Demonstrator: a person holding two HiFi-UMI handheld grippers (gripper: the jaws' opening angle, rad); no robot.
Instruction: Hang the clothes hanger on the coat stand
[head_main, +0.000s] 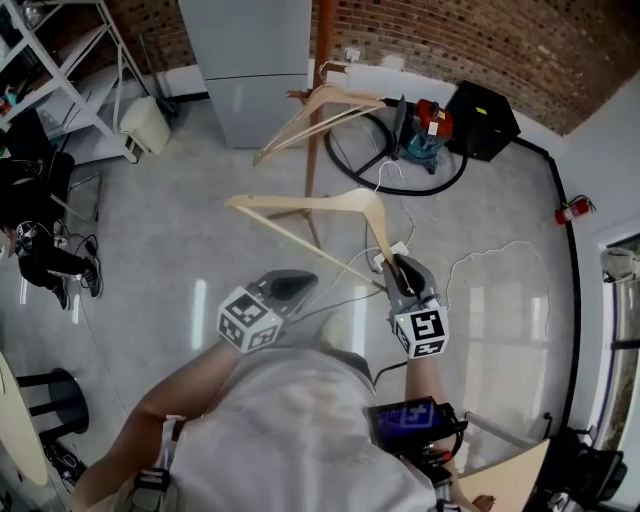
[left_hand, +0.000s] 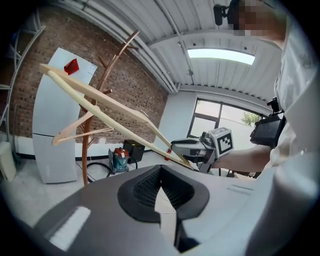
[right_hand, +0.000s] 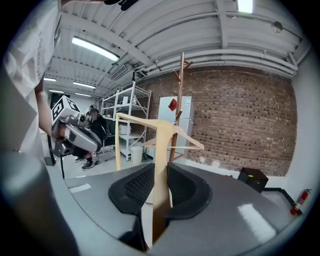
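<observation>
Two wooden hangers are in the scene, and only one needs handling. The carried hanger (head_main: 300, 203) is in the air in front of the person, above the floor (head_main: 200, 260) and short of the coat stand (head_main: 314, 150). It lies roughly flat, with one arm reaching toward the person's left. The right tongs (head_main: 393, 262) are closed on the tip of its other arm. In the right gripper view the pale wood runs straight up between the two pads, which press on it at about half their spread. The left tongs (head_main: 300, 283) sit just beside them. Their jaws are a little apart with nothing between them, only floor showing through the gap.

The other hanger (head_main: 345, 97) already hangs on a peg of the stand, with the vacuum cleaner (head_main: 428, 128) on the floor beyond it.

This looks like the carrying step, with the hanging not yet begun. The next move calls for bringing the hanger closer and higher, then turning it upright so its hook can drop over a free peg. I cannot pick out the hook with certainty. A grip on the arm tip gives little control, so the empty left tongs may have to steady the far arm.
</observation>
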